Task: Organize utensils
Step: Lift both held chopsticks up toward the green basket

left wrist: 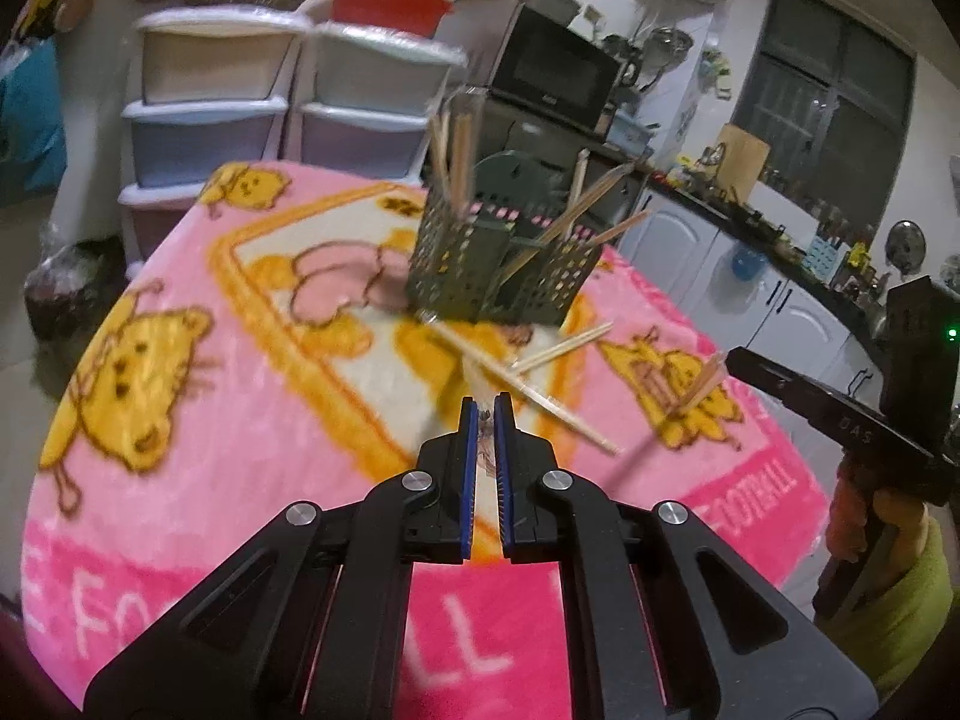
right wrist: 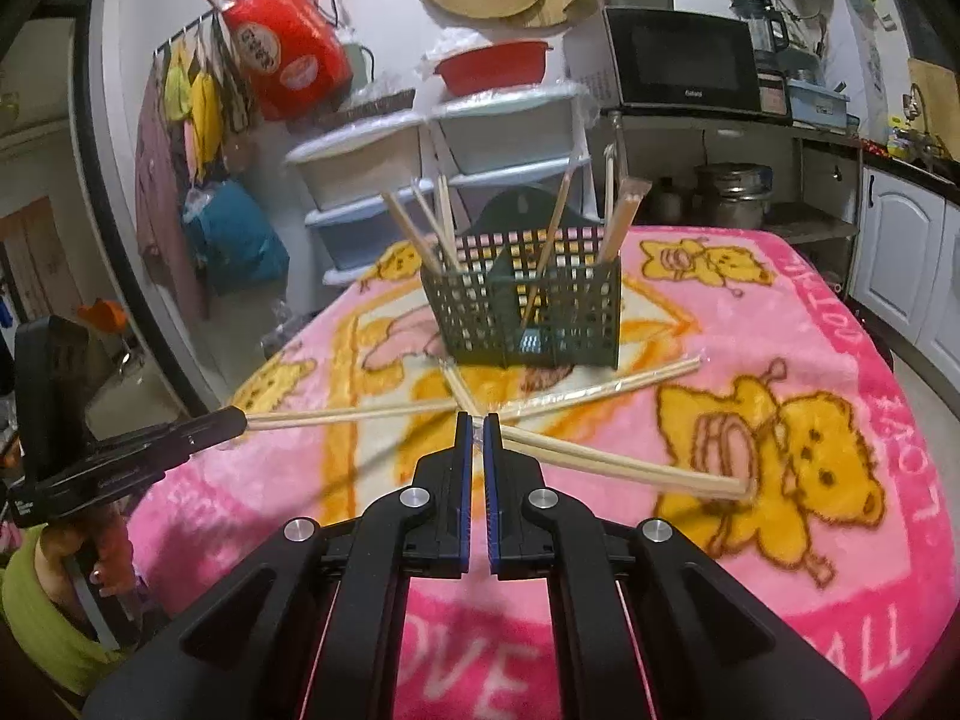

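Note:
A dark green perforated utensil basket stands on the pink blanket with several wooden chopsticks upright in it. In the right wrist view my left gripper is shut on a pair of chopsticks that points toward the basket's foot. In its own view the left gripper shows only a thin blurred thing between its pads. My right gripper is shut on another pair that sticks out sideways. Loose wrapped pairs lie in front of the basket.
The pink cartoon blanket covers the whole table. Plastic drawer units stand behind the table, a microwave sits on a shelf, and white cabinets run along the right. A green sleeve is at the table's near edge.

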A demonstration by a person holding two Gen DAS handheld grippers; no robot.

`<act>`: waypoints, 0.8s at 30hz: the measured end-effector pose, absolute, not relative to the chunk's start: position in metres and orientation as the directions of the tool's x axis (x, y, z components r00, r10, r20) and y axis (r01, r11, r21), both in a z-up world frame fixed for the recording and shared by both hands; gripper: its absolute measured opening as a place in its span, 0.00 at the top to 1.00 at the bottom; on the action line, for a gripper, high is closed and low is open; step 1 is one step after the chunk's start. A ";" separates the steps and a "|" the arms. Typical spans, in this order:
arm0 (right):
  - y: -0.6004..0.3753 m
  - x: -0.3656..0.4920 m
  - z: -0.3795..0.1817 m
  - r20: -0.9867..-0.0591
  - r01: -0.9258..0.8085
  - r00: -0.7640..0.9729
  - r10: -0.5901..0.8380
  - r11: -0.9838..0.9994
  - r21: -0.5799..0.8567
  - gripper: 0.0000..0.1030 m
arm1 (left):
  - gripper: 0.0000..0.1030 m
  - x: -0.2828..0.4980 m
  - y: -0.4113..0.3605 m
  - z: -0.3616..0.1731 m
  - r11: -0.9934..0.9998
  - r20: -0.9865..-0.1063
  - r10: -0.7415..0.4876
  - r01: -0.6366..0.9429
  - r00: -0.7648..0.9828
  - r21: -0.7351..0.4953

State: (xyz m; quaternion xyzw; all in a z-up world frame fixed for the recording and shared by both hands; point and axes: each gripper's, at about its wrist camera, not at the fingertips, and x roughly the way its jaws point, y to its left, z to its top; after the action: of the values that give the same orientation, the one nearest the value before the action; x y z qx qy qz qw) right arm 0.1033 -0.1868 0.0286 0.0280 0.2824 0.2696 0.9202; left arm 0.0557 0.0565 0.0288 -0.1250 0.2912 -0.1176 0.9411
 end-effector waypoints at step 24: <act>-0.183 0.098 0.084 -0.366 -0.523 0.724 0.584 0.812 0.259 0.96 | 0.97 0.063 0.036 0.086 0.914 -0.378 -0.364 0.248 0.851 -0.321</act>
State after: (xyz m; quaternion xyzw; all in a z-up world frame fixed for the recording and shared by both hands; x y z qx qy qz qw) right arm 0.0977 -0.1834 0.0839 0.0690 0.2200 0.2990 0.9260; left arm 0.0633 0.0362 0.0856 -0.1311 0.2205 -0.1605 0.9531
